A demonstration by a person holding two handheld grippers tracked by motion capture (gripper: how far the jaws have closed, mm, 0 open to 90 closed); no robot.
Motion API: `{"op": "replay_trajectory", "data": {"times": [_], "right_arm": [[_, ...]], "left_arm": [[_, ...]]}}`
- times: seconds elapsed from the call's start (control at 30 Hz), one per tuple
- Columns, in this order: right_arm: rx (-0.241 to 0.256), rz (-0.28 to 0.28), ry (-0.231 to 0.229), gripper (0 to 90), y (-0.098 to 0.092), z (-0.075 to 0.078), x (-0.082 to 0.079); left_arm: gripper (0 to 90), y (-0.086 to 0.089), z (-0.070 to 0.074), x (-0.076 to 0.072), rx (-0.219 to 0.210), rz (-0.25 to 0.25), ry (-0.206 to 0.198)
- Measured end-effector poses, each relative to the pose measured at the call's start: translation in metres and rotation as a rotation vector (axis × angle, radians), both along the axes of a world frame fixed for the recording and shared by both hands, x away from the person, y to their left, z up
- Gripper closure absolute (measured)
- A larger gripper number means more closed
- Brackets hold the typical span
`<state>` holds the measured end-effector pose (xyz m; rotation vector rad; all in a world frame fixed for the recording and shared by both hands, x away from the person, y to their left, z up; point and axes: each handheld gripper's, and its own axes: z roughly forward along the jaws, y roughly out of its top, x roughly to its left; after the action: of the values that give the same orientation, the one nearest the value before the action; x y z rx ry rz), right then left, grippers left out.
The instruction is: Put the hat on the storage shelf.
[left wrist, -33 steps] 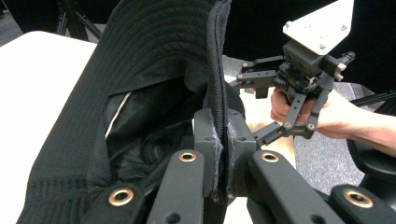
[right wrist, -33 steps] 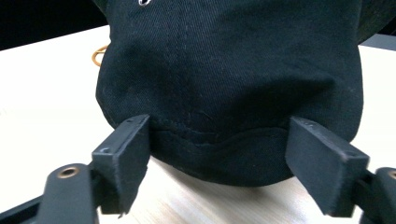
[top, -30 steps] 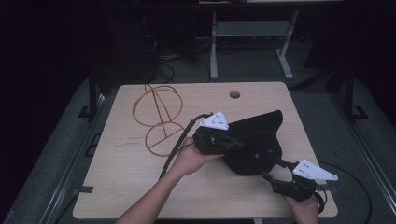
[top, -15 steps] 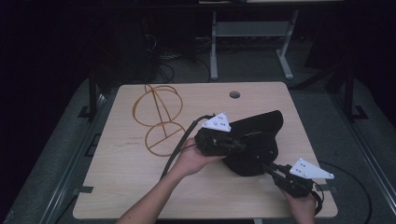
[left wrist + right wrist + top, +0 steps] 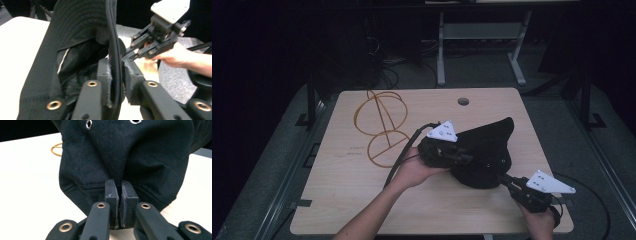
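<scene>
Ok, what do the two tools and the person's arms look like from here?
Both tools, left tool and right tool, are black linkage frames with brass-coloured rivets and worn dark pads. Each carries a pale three-cornered plate dotted with small holes. A black cable trails from the left tool. The forearms are bare, no sleeves showing; a dark band sits at the right wrist.

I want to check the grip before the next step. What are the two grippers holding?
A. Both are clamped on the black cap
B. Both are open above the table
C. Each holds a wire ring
A: the left gripper pinches the black cap by its edge, and the right gripper is shut on its hem.
</scene>
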<state>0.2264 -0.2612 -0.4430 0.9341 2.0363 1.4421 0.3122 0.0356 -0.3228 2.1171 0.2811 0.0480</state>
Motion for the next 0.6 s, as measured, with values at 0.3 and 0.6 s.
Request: {"op": "replay_trajectory", "data": {"times": [0.3, 0.6], "right_arm": [[0.003, 0.000, -0.021, 85.7, -0.006, 0.011, -0.001], [-0.004, 0.011, -0.042, 85.8, -0.009, 0.024, -0.002]], "left_arm": [[56.4, 0.010, 0.001, -0.002, 0.035, 0.032, -0.028], [50.4, 0.025, 0.000, -0.004, 0.044, 0.065, -0.047]]}}
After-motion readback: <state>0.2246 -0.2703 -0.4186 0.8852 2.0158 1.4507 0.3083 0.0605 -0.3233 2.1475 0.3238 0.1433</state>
